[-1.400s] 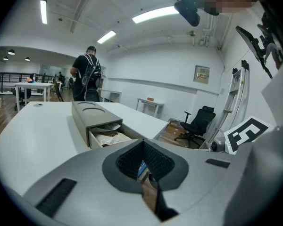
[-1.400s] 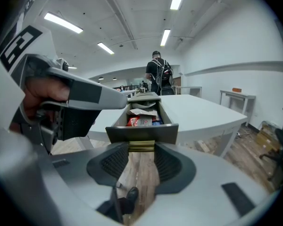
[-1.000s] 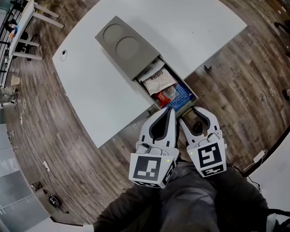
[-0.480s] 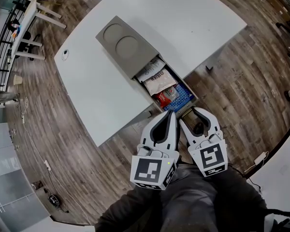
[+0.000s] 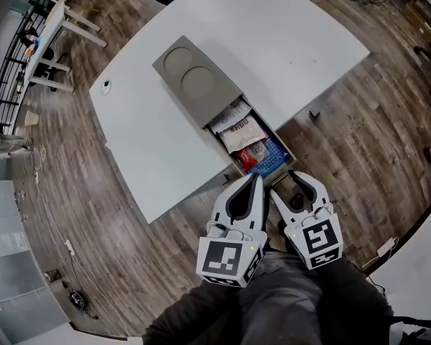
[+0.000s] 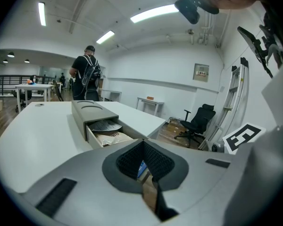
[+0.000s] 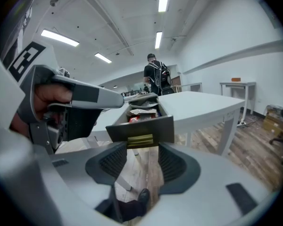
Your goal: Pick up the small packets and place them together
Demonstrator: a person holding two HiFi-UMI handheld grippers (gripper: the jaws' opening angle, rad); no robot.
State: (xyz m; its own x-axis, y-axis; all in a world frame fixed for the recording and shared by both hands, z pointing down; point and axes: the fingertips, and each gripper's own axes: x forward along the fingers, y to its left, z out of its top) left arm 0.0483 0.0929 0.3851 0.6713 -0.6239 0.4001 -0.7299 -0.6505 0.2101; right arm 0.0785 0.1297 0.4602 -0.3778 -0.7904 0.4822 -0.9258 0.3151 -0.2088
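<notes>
The right gripper has its two jaws apart, and they have just been opening a little. The yellow-green handle of a gray drawer sits at the gap between the jaw tips. The ribbed pads do not press on it.

The left gripper has its jaws together, the black pads meeting at the tip with nothing between them. In the head view both grippers sit side by side at lower centre. The left one's tip is just beside the drawer's front.

The small packets lie inside the pulled-out drawer, at the centre of the head view. A white printed packet is at the back and a cream packet comes next. A red packet is nearest the front, beside a blue patterned item.

The drawer slides out of a gray box with two round recesses on top. The box stands on a white table.

The drawer's front juts past the table's near edge, over the wood floor. The wearer's dark-trousered legs fill the bottom of the head view. White tabletop stretches wide on both sides of the box. A small white device lies near its left edge.

In the left gripper view, a person in dark clothes stands beyond the table at upper left. A black office chair is at the right.
</notes>
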